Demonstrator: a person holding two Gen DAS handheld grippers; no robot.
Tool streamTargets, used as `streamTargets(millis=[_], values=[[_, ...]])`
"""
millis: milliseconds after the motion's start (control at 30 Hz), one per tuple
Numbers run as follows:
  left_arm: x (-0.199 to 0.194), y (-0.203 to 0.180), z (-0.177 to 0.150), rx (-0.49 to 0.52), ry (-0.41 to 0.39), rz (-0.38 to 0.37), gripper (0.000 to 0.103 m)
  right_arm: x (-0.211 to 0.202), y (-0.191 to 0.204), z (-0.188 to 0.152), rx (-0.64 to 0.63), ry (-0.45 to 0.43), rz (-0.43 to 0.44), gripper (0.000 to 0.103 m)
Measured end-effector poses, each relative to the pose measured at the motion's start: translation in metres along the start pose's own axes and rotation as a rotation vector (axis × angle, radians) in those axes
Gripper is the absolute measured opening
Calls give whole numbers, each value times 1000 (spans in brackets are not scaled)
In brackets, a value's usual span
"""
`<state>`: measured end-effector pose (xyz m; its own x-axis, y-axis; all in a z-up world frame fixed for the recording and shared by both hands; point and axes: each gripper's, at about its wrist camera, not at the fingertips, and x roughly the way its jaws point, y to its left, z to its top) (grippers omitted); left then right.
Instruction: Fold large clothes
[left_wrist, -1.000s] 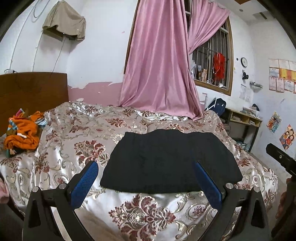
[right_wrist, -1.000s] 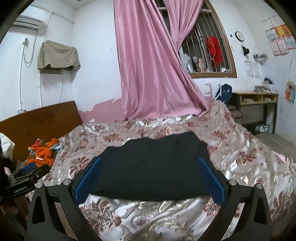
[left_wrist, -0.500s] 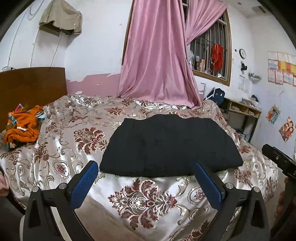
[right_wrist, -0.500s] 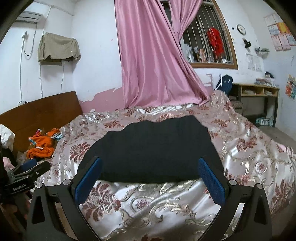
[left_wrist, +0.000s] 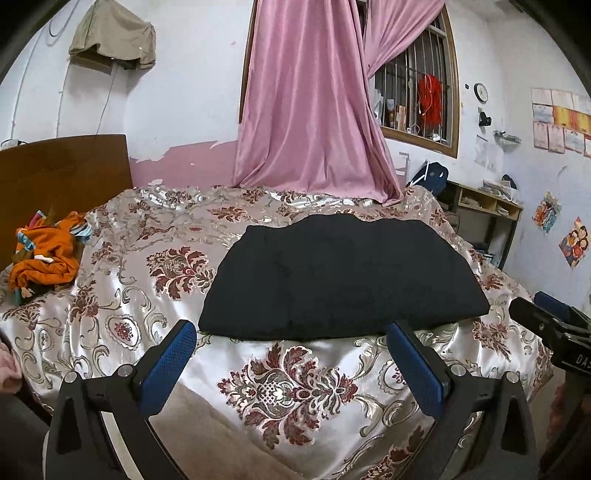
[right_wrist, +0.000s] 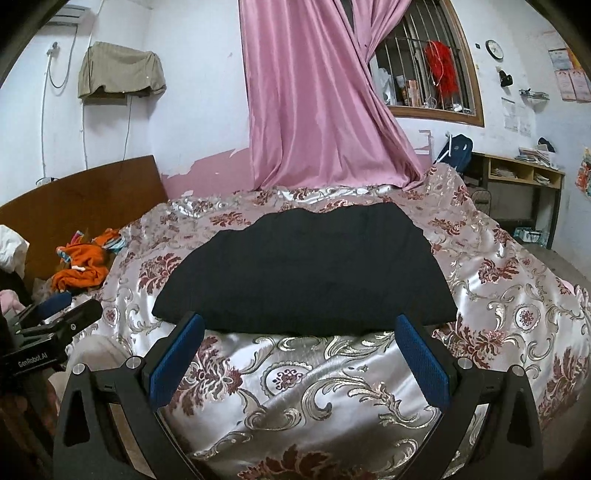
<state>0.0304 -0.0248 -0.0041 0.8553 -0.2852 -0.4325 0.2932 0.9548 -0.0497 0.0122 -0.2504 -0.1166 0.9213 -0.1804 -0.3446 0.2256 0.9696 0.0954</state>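
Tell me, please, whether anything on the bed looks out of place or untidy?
The black garment lies folded flat on the bedspread. The only untidy thing is an orange clothes heap, crumpled near the headboard.

Both grippers now sit farther back from the folded black garment (left_wrist: 341, 280) than a second ago. More floral bedspread (left_wrist: 284, 387) shows between its near edge and the blue pads. The left gripper (left_wrist: 291, 332) and right gripper (right_wrist: 300, 325) look down on the bed from higher, so the garment sits higher in both views.
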Motion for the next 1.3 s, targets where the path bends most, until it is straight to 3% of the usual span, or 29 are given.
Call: streamTargets(millis=[1300], values=[[3,-4,-1,16,22,4,103,4,4,0,-10,33,-6,101]])
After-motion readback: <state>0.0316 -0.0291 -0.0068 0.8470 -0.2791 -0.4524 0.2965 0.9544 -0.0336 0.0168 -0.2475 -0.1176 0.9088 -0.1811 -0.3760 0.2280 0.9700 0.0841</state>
